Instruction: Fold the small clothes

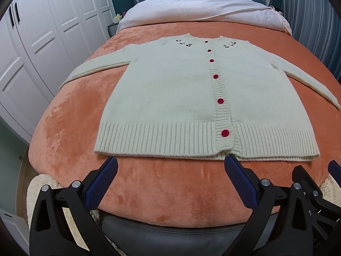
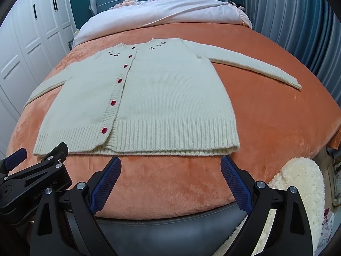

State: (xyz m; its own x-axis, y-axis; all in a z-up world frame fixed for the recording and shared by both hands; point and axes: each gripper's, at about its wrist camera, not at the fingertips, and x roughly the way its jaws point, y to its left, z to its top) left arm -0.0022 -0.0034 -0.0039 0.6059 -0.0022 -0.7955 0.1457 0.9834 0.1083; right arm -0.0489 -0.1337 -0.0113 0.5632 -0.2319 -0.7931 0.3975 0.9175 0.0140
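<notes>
While the cream cardigan point(image 1: 170, 98) lies flat and buttoned on the orange blanket point(image 1: 70, 115), both tools sit low at the near edge of the bed, pointed toward its ribbed hem. Its sleeves are spread out to the left and right, and its collar points to the far end, toward the white duvet point(image 1: 191, 6).

Seen from its own camera, the left gripper point(image 1: 170, 168) has its jaws spread wide and holds nothing. One blue-padded fingertip point(image 1: 110, 164) is just short of the hem near the cardigan's left corner; the other reaches the hem edge below the button band, though contact cannot be made out. Red buttons point(image 1: 224, 133) run up the band from that spot.

In its own view, the right gripper point(image 2: 170, 167) is likewise spread wide and empty, level with the blanket. Its fingertips point(image 2: 115, 166) stop just near of the hem, one below the button band and one near the right corner of the hem. Neither clearly touches the knit.

Both tools are side by side and close: the left one's black frame appears at the near left of the right view. White wardrobe doors point(image 1: 42, 42) stand along the left, and a fluffy cream rug point(image 2: 302, 183) lies on the floor at the near right.
</notes>
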